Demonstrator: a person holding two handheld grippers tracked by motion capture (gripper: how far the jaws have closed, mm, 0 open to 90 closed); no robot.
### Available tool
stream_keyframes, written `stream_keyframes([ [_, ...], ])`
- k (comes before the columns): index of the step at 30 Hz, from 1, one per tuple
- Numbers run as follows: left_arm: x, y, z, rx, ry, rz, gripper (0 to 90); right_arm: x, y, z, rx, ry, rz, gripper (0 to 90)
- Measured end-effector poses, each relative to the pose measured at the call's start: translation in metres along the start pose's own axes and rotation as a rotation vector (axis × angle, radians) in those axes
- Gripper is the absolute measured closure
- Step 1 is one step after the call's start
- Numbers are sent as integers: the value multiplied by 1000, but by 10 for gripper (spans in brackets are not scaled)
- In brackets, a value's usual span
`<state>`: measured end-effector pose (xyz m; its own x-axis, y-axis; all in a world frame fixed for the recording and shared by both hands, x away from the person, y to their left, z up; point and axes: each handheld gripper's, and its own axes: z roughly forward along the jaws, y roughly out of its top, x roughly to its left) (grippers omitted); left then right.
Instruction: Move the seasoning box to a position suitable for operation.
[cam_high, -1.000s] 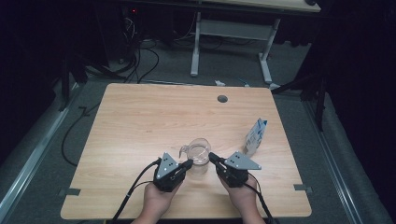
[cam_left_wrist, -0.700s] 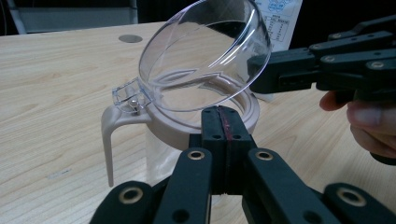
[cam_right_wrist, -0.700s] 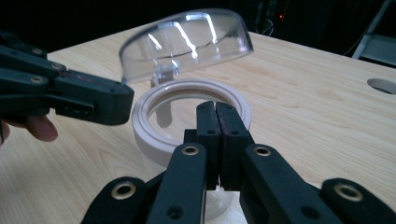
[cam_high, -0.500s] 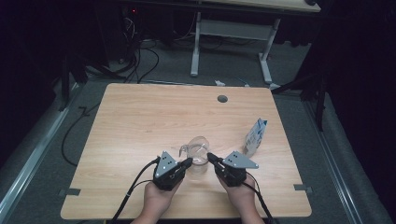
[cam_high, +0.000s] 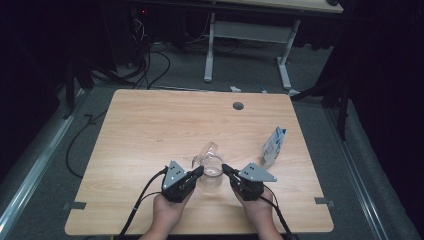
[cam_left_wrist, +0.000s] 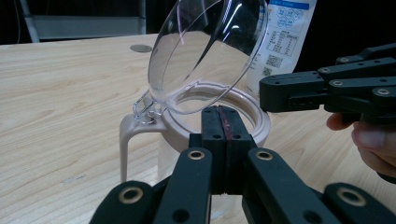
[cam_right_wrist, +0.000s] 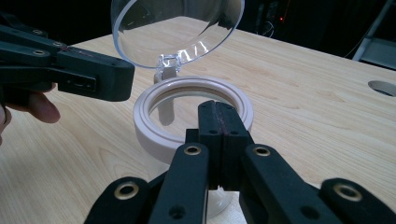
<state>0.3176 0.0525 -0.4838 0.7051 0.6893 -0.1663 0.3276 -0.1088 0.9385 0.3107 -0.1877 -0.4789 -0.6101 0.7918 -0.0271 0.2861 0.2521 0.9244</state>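
Note:
A clear jug with a white rim stands near the table's front edge. Its clear hinged lid is tipped up, and its handle hangs below the hinge. My left gripper is shut with nothing between its jaws, its tip right at the rim's left side. From the right, my right gripper is shut too, empty, with its tip at the rim. Whether either tip touches the rim I cannot tell.
A blue and white printed carton stands right of the jug. A round cable hole lies near the wooden table's far edge. Cables trail from both grippers toward the front edge.

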Motion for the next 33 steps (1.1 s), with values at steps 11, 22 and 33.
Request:
stream_keyframes([
  [11,2,0,-1,-4,5,-10,900,0,0,0,3,1,-6,900],
  [22,5,1,-2,-18,19,-20,900,1,-1,1,-2,0,-13,900],
  [33,9,3,-5,-25,27,-26,900,1,-1,1,-4,0,-17,900],
])
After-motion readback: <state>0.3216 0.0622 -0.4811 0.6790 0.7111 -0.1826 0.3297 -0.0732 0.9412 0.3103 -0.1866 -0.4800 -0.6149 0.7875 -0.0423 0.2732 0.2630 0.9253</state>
